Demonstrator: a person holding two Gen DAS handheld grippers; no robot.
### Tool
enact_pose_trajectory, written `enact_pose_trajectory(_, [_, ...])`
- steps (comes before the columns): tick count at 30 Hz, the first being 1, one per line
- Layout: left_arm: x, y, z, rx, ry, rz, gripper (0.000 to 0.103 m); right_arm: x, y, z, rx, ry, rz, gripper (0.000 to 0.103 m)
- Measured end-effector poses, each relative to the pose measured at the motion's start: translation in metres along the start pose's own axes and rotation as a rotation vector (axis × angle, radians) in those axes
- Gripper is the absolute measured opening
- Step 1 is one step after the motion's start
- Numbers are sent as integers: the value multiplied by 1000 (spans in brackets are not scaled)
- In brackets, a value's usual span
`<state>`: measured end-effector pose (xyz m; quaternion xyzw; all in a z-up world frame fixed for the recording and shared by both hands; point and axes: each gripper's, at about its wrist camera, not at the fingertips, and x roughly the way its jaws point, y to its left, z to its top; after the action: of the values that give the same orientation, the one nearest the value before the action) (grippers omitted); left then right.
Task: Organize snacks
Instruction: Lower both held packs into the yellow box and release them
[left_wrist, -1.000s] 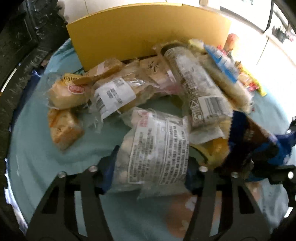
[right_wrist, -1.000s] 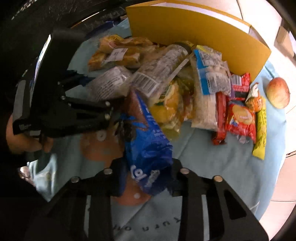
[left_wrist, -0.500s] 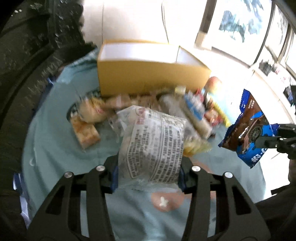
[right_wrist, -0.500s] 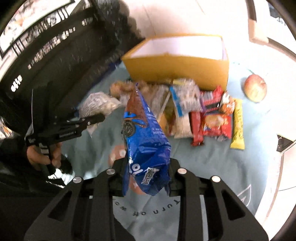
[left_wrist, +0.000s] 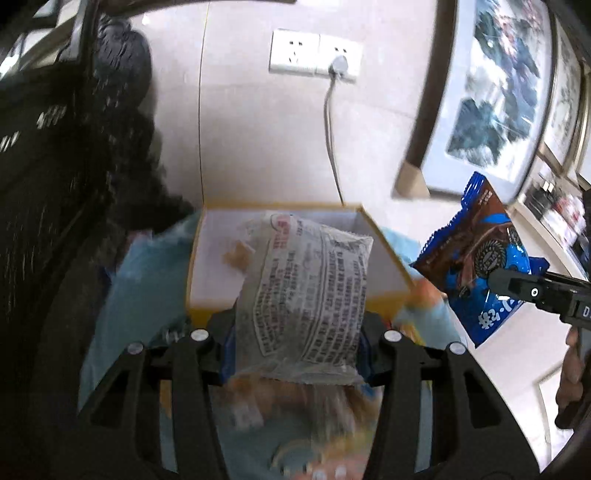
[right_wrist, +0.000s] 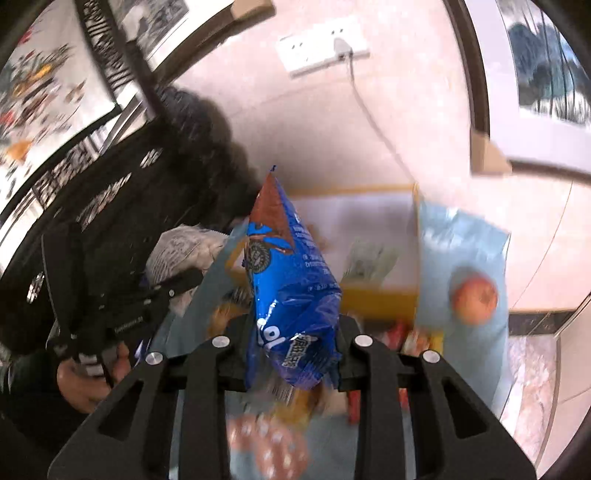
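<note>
Snacks are being held above the open yellow cardboard box with a white inside (left_wrist: 207, 266): the left hand-held gripper (left_wrist: 295, 343) is clenching a clear plastic packet printed with black text (left_wrist: 306, 291) in front of the box. The right hand-held gripper (right_wrist: 291, 354) is pinching a blue and brown foil cookie bag (right_wrist: 291, 280) over the light blue cloth (right_wrist: 461, 236), near a round red apple (right_wrist: 474, 299).

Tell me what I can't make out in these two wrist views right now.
- Yellow cardboard box floor: left view, hidden by the clear printed snack packet.
- Snack pile below the blue cookie bag: right view, motion-blurred.
- Red apple: right view, blurred.
- Packet print: too small to read.
</note>
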<state>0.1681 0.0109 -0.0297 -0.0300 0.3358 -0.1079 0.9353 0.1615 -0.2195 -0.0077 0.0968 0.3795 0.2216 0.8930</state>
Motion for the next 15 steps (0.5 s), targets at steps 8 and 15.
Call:
enact_pose_trajectory(8, [61, 18, 73, -43, 39, 155, 97, 54, -8, 73, -41, 3, -254, 58])
enact_pose_trajectory(15, [21, 32, 16, -58, 5, 140, 98, 31, -30, 23, -22, 25, -260, 58])
